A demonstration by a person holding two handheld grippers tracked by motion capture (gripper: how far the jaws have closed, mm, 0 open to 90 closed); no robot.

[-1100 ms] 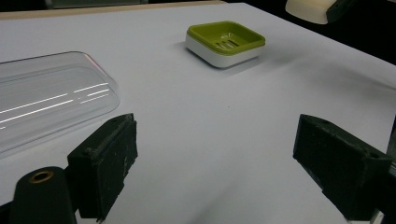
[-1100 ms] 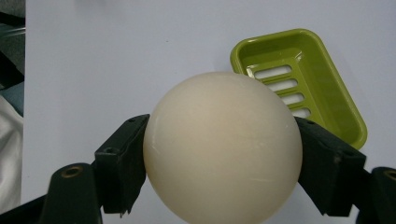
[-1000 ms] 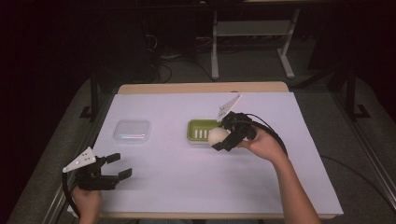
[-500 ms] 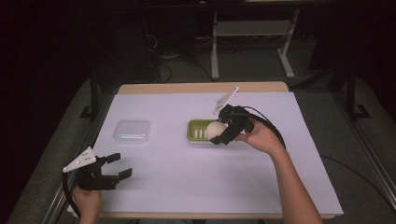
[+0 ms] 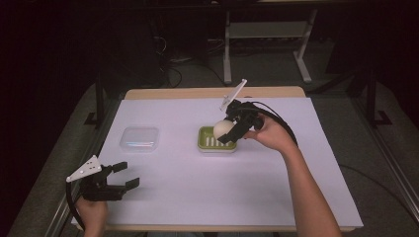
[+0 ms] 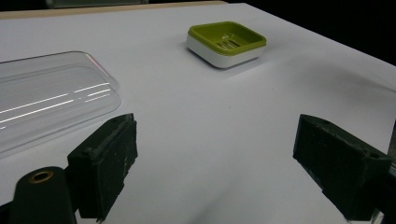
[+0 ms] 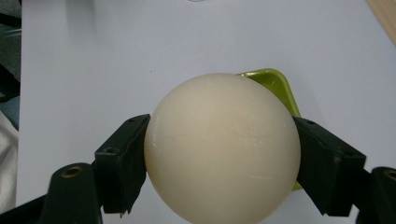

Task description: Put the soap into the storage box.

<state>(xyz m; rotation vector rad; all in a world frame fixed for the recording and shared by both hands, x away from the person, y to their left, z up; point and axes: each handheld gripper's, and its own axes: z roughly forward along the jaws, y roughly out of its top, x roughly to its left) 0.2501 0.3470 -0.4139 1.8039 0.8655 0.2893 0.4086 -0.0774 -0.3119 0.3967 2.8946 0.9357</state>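
Note:
A cream round soap ball (image 5: 224,129) (image 7: 222,147) hangs above the green soap dish (image 5: 216,140) near the table's middle, with my right gripper (image 5: 228,131) (image 7: 220,161) shut on it. A corner of the dish (image 7: 275,84) peeks out behind the ball. The dish (image 6: 227,42) has a white base and a slotted green tray that holds nothing. My left gripper (image 5: 124,176) (image 6: 215,172) stands open at the front left corner, low over the table, with nothing between its jaws.
A clear plastic lid (image 5: 140,138) (image 6: 46,100) lies flat to the left of the dish, just ahead of the left gripper. The white table cover (image 5: 197,197) stretches wide in front. Table edges drop off to dark floor, and a metal frame (image 5: 267,34) stands behind.
My right gripper has lifted the soap ball up and a little back over the dish, tilting upward. The left gripper has stayed still.

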